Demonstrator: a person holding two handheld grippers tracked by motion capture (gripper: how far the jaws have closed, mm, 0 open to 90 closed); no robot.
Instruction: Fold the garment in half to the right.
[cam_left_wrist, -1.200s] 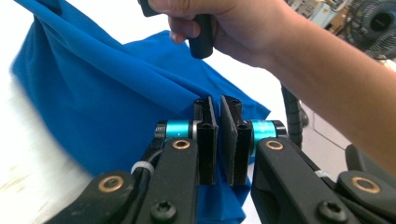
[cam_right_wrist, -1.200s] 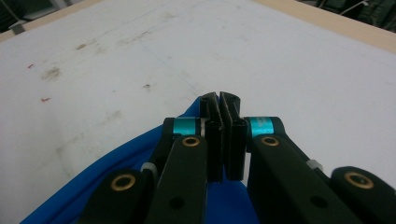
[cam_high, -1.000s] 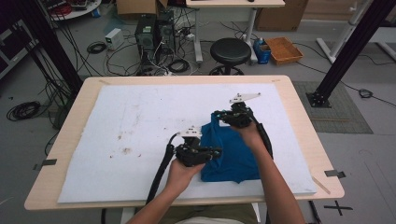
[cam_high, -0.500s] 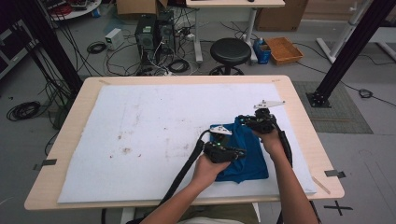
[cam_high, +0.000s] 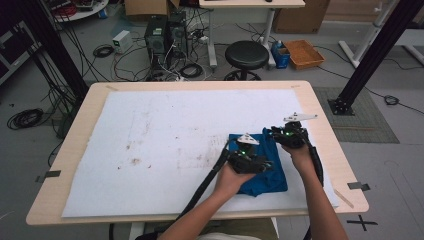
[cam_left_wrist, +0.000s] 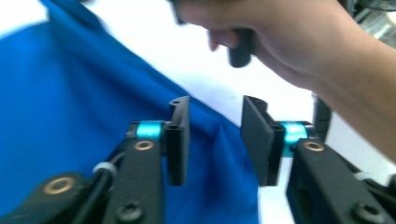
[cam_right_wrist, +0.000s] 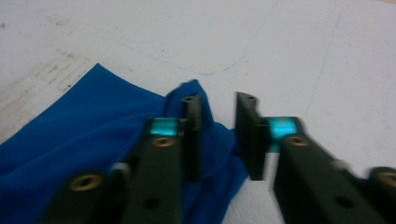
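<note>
A blue cloth (cam_high: 260, 172) lies crumpled on the white sheet at the table's right front. My left gripper (cam_high: 267, 164) hovers over the cloth's middle, its nose toward the right hand. In the left gripper view the left gripper (cam_left_wrist: 215, 135) is open above the blue cloth (cam_left_wrist: 70, 116), nothing between its pads. My right gripper (cam_high: 272, 134) is at the cloth's far right corner. In the right gripper view the right gripper (cam_right_wrist: 218, 135) is open, with a bunched corner of the blue cloth (cam_right_wrist: 93, 126) beneath and between the jaws, not pinched.
A stained white sheet (cam_high: 165, 135) covers most of the wooden table (cam_high: 320, 115). Beyond the far edge stand a black stool (cam_high: 246, 52), computer towers (cam_high: 162, 35), loose cables and an orange box (cam_high: 304, 52). A black frame post (cam_high: 372, 55) rises at the right.
Both grippers moved to the right, and the blue cloth slid right with them across the sheet. The cloth has stayed put over the last half second.
</note>
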